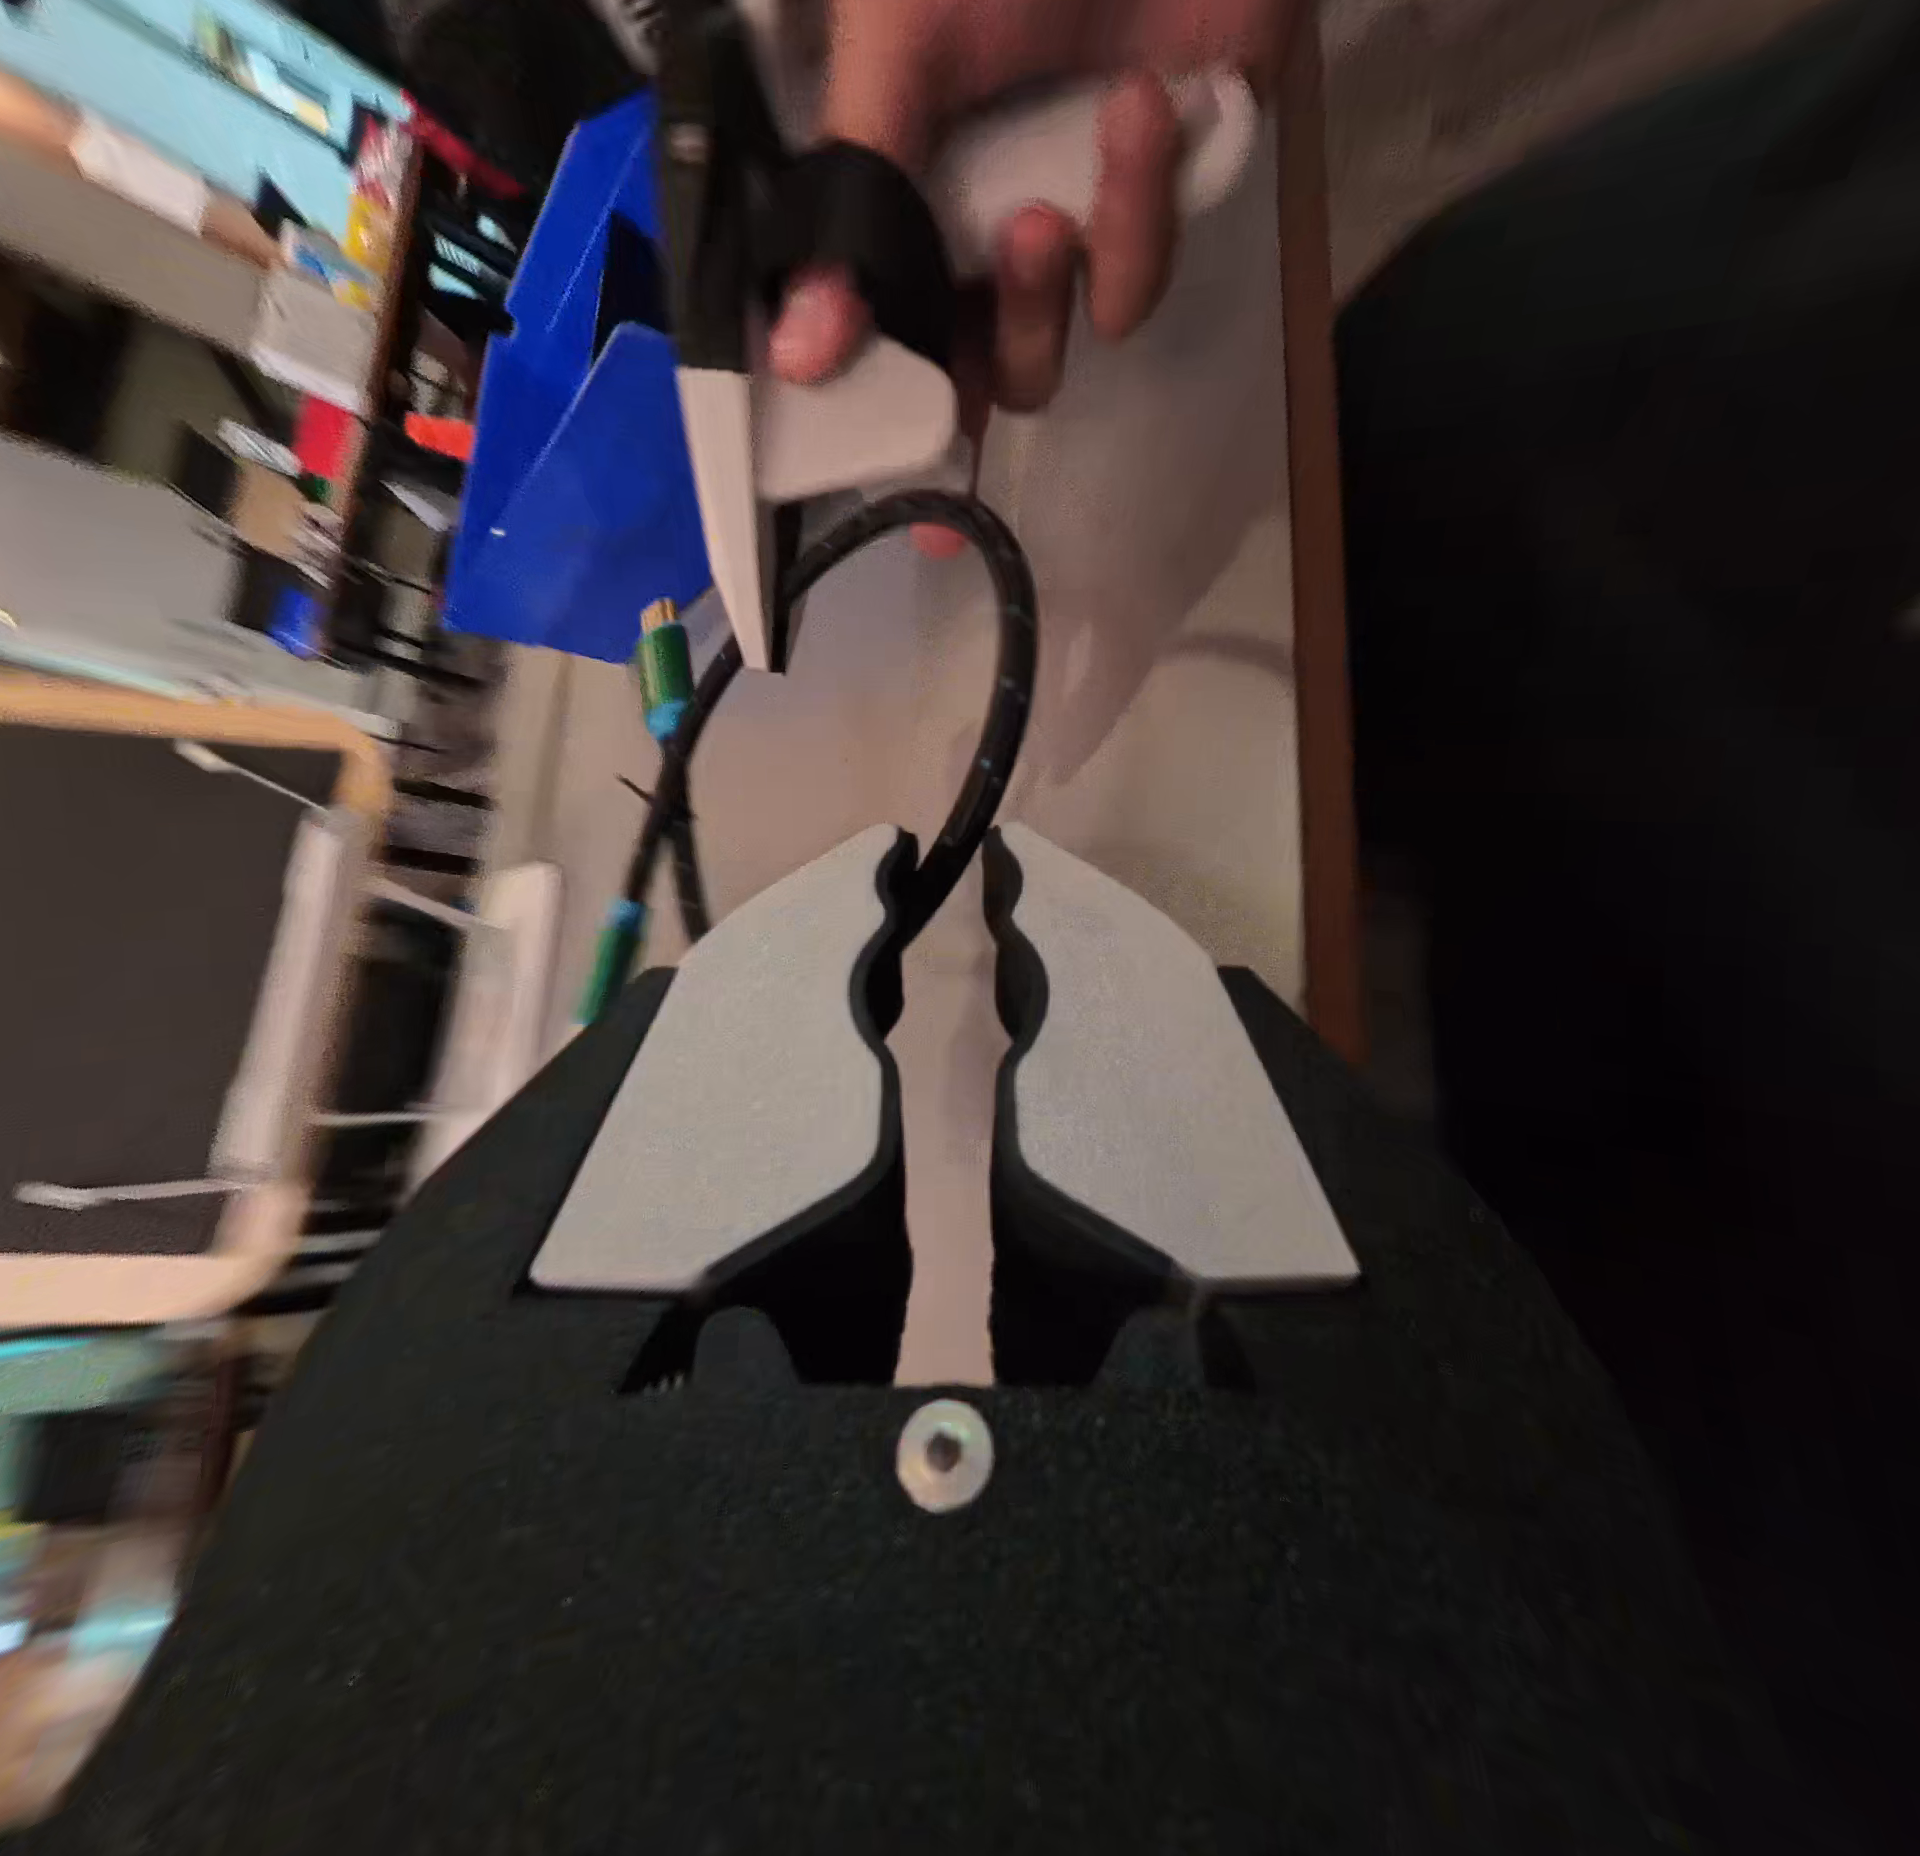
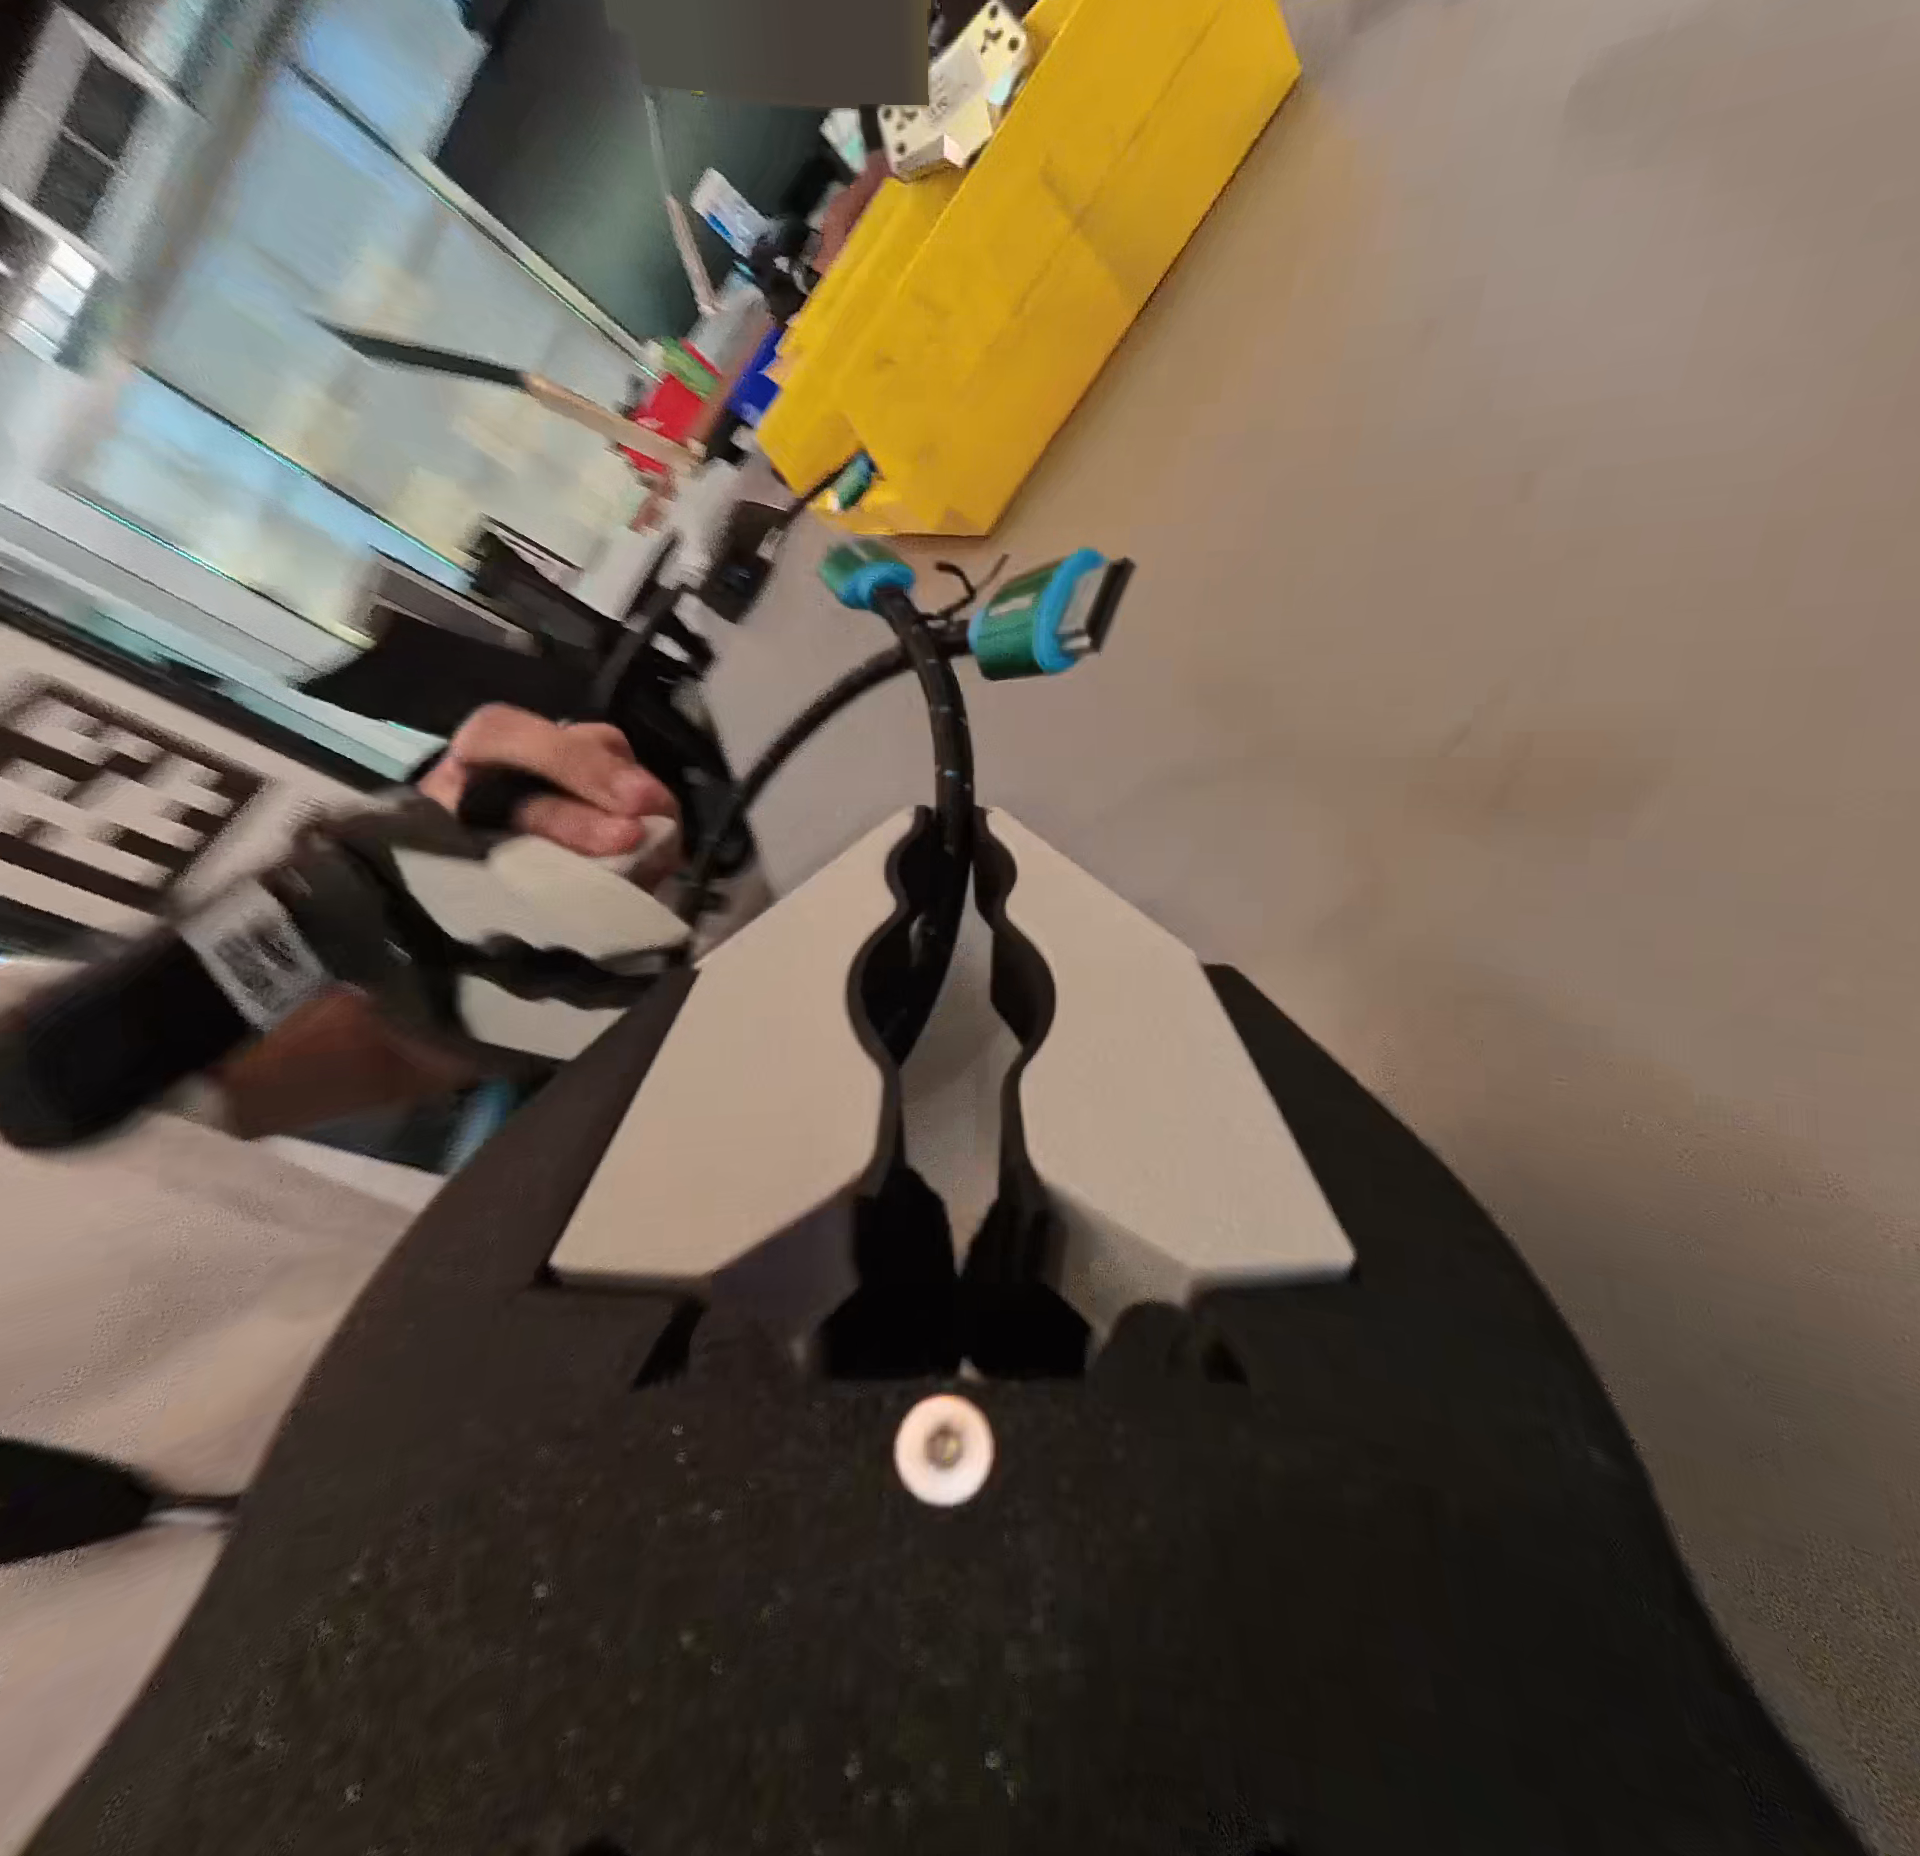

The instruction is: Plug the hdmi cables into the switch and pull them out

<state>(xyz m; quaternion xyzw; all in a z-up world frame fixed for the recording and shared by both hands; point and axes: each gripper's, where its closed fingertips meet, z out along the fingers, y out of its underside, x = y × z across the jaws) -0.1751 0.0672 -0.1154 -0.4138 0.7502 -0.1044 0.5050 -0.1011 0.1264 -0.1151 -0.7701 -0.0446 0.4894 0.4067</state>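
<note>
Both grippers pinch the same black cable (image 2: 951, 757) in mid-air. The right gripper (image 2: 951, 819) has its fingers clenched on it just below the green plugs (image 2: 1023, 617); the left gripper (image 1: 945, 845) grips lower — likely to steady the loop before plugging. No switch shows. Pale surface (image 2: 1507, 663), yellow bin (image 2: 1039, 279), blurred shelves behind.

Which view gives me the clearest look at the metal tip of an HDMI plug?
The right wrist view: the green HDMI plug sits sharp ahead of the right gripper, metal tip facing the camera side-on. The left wrist view shows only smaller, blurred green plugs past the cable.
</note>
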